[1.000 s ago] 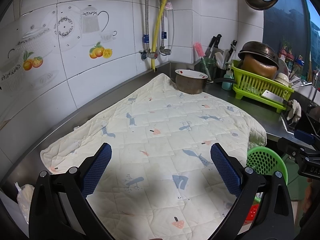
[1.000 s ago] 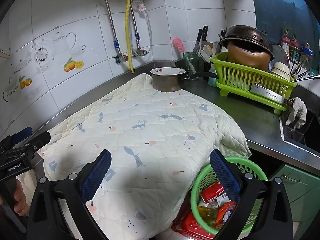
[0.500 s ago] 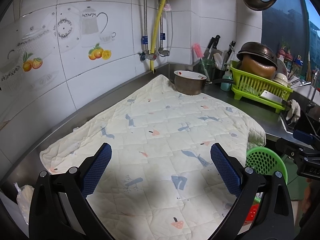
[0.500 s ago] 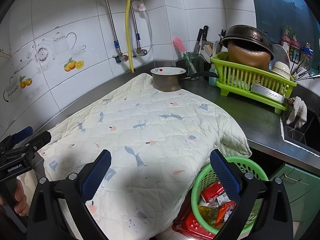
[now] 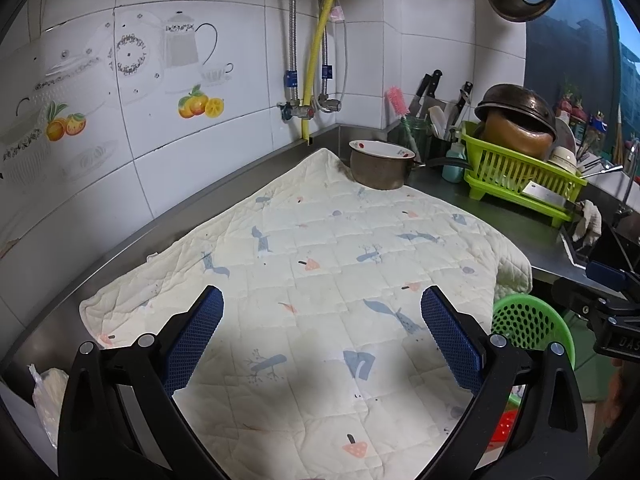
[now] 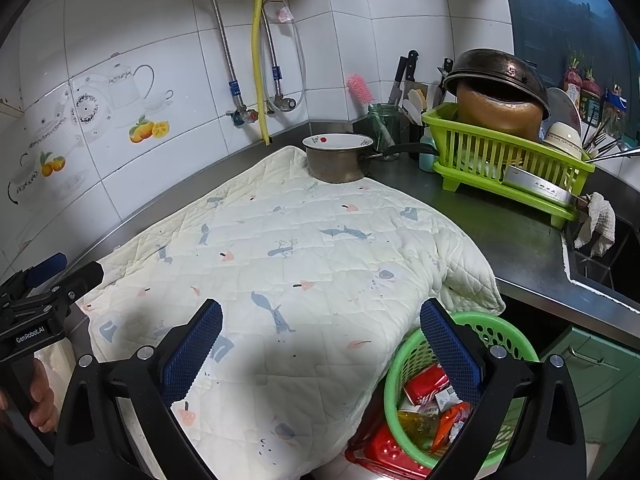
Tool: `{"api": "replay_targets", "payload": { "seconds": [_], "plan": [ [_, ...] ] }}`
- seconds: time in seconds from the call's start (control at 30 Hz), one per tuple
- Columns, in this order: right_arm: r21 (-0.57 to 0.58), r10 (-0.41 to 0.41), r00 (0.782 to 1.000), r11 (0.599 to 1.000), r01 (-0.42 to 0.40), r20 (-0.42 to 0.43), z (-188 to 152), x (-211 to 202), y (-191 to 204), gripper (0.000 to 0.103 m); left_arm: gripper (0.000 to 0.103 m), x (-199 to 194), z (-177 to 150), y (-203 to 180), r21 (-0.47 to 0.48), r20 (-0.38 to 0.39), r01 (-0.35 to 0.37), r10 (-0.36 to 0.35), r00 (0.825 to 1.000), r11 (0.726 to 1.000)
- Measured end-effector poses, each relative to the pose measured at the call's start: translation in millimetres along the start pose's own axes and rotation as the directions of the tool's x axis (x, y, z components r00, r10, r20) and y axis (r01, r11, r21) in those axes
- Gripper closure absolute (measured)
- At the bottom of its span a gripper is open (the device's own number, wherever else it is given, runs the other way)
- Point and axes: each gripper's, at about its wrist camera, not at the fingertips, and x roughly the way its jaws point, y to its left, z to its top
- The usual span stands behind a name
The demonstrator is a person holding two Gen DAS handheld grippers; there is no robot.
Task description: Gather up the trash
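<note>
We hold our left gripper (image 5: 322, 334) and right gripper (image 6: 320, 336) with jaws apart, holding nothing, above the quilted mat (image 6: 304, 264). The green basket (image 6: 504, 330) of trash (image 6: 430, 402) sits below the worktop's front edge.

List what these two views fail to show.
- Basket contents: right view, partly behind the right gripper finger; in left view only its outside shows.
- Red crate: right view, mostly under the basket.
- White bag: left view, behind the left gripper.

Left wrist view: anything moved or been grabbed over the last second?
Almost nothing: the view drifted slightly. Both claws, left and right, remain open and empty above the quilted mat. The green basket of trash is unchanged.
</note>
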Motion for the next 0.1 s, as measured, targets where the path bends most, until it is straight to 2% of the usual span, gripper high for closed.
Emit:
{"api": "replay_targets", "payload": {
  "seconds": [0.1],
  "plan": [
    [0.001,0.001,1.0,1.0,-0.001,0.001,0.2,0.1,-0.6,0.007,0.005,-0.1,-1.1,0.5,-0.003,0.0,-0.002,0.002,1.0,1.0]
  ]
}}
